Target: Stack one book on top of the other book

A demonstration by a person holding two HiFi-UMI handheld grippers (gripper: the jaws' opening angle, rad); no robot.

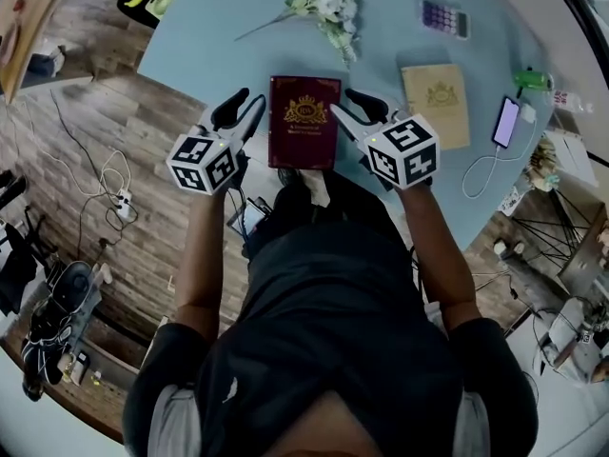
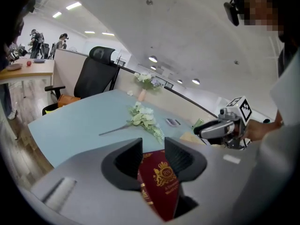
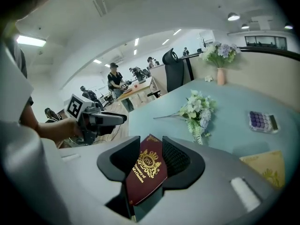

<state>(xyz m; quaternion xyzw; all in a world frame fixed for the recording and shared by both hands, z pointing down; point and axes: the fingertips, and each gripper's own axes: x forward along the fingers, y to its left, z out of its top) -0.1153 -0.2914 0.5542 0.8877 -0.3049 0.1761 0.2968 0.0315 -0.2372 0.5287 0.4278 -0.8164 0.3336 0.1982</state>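
Two books lie on the pale blue table (image 1: 200, 27). The red book (image 1: 304, 122) rests flat at the near edge, centre. The tan book (image 1: 436, 103) lies to its right, well apart.

The left gripper (image 1: 255, 96) stands just beside the red book's left long edge and the right gripper (image 1: 343, 101) just beside its right. Both are released, jaws apart and pressing on nothing.

Handling, as judged: the red book is a stiff hardback of moderate weight, and its gilt cover is probably smooth and liable to slip. A firm hold on both long edges, near mid-length, should keep it level.

Only the head view shows the two books together and the span between them. Each gripper view shows the red book (image 2: 159, 184) (image 3: 146, 172) framed in its open jaws. The right gripper view catches only a corner of the tan book (image 3: 267, 168).
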